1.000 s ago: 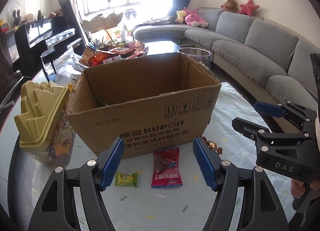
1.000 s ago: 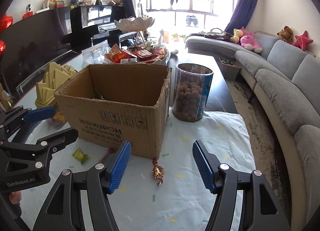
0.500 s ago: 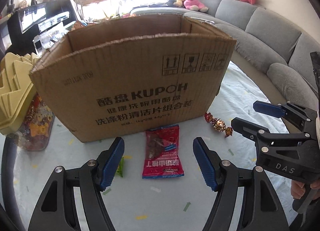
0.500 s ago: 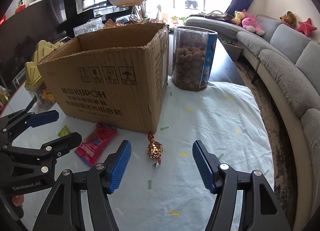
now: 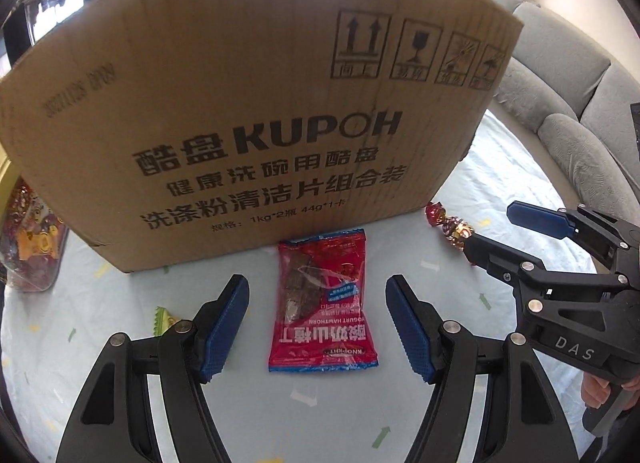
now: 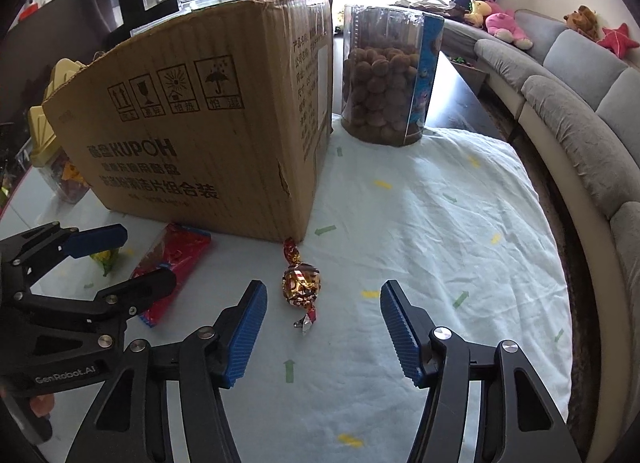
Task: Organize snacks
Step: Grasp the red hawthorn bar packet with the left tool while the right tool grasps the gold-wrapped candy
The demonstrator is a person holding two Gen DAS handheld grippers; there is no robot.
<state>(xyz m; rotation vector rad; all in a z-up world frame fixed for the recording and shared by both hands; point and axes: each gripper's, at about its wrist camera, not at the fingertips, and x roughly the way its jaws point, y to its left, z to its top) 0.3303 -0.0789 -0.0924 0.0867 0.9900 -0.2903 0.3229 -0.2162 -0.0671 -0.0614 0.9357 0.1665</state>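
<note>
The left gripper point(image 5: 318, 327) is hanging open w/ the red packet point(image 5: 322, 303) between its pads, not touched. The right gripper point(image 6: 322, 333), jaws just been closing, is approaching the foil candy point(image 6: 301, 283), near the cardboard box point(image 6: 208, 123). Next: lowering, then squeezing.

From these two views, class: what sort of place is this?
Most likely a home living room: a grey sofa with soft toys, and a cloth-covered table holding a cardboard box and snacks.
</note>
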